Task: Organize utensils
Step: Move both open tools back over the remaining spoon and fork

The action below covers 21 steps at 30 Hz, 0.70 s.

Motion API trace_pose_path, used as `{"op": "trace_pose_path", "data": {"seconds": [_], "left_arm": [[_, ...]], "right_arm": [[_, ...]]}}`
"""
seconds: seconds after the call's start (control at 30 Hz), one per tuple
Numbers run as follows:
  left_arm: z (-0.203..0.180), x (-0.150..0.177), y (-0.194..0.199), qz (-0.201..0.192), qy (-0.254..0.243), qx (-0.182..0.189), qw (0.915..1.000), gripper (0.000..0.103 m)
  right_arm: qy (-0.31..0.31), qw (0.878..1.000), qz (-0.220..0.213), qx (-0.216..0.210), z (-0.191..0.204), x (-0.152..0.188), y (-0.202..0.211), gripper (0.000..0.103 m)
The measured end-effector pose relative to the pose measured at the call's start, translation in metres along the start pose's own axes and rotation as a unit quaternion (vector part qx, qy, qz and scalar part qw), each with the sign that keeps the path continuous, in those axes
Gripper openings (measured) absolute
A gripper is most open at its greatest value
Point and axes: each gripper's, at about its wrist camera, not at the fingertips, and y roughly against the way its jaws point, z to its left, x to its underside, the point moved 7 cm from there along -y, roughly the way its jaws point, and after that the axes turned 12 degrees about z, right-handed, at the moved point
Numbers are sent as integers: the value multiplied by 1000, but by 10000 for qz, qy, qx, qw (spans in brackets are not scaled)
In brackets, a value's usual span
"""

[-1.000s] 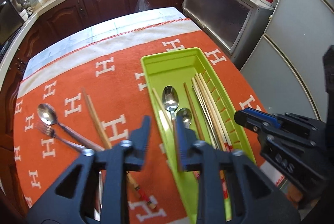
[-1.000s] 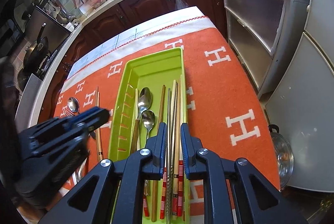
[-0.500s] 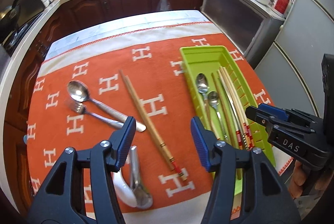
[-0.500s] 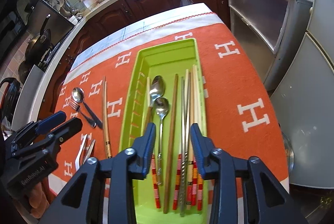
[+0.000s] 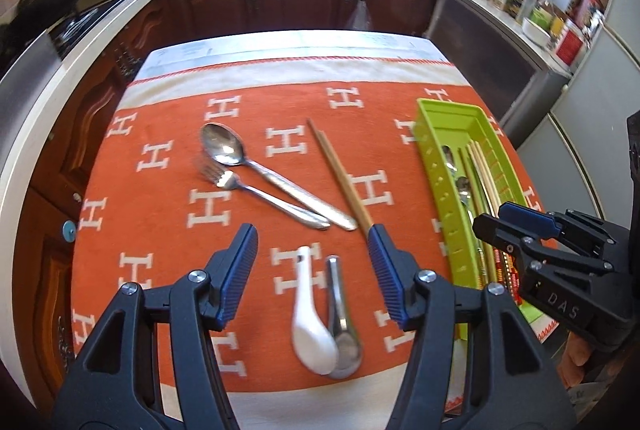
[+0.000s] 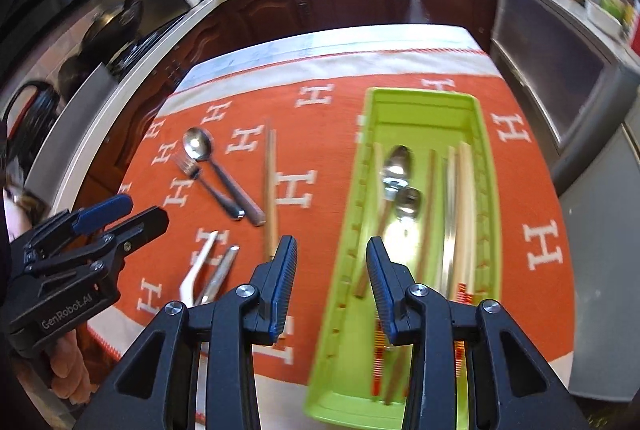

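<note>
On tabletop left of green tray (image 5: 434, 189): 2 spoons, 1 fork (image 5: 256, 191), white spoon (image 5: 310, 326), chopsticks (image 5: 340, 173), unsorted. Left gripper (image 5: 312, 250) fingers spread, just widened, empty, likely for next pickup. Right gripper (image 6: 332, 258) fingers parted, just opened, empty over tray edge.

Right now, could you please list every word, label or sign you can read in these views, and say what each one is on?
"DAS": on the body of the right gripper.
"GenRobot.AI": on the body of the left gripper.
"H": white letter repeated across the orange cloth.
Labels on the counter's jars and packets: too blurred to read.
</note>
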Motion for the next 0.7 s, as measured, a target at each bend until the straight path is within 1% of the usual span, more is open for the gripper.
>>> {"op": "trace_pose_path", "data": {"seconds": [0.2,0.4,0.5,0.6,0.7], "left_arm": [[45,3,3,-65,403,-8,9992,54],[84,0,0,-74,729,-19,9973,54],[103,-3,-4,-31,897,46,9960,54],[121,-7,-10,31,1062,163,9942,54],[139,-11,-16,10,1186,219,9927,54]], "right_arm": [[496,9987,-58,104,48,-21,4,36],[977,9951,-79,87,95,-53,7,36],[1260,9919,-63,119,120,-71,5,36],[1436,9896,-6,35,141,-85,0,36],[1640,9865,11,3,161,-101,-8,36]]}}
